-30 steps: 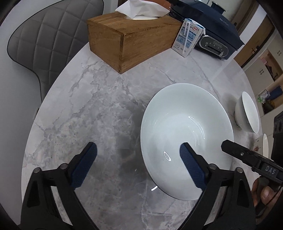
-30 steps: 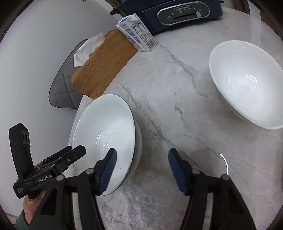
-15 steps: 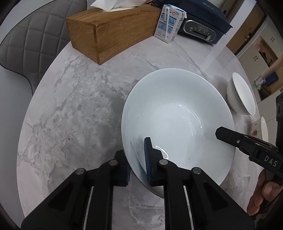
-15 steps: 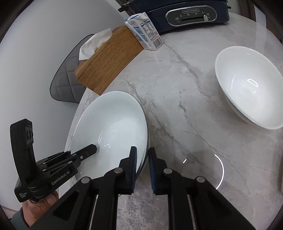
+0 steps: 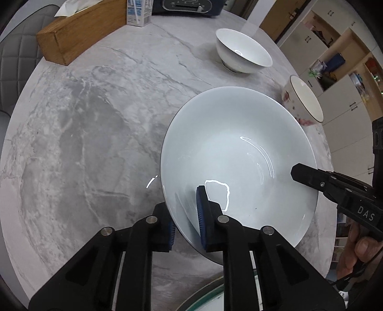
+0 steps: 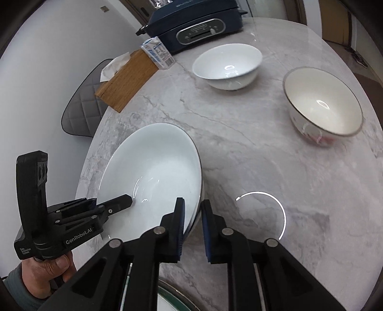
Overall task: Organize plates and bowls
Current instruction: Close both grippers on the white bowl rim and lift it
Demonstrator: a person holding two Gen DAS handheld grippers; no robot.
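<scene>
The deep white plate [image 5: 239, 153] is pinched at opposite rims by left tongs [image 5: 185, 217] and right tongs [image 6: 192, 224]; both should be kept level and moved together, clear of the rimmed bowl [image 6: 323, 105] ahead

Left wrist view: steeply downward from close above the large white bowl [image 5: 239, 155], set at its left rim, facing across the bench [image 5: 95, 131] toward the blue appliance [image 5: 189, 6]. Right wrist view: likewise close, at the opposite rim. Shared: bowl, bench, appliance, wooden tissue box [image 6: 126, 81].
</scene>
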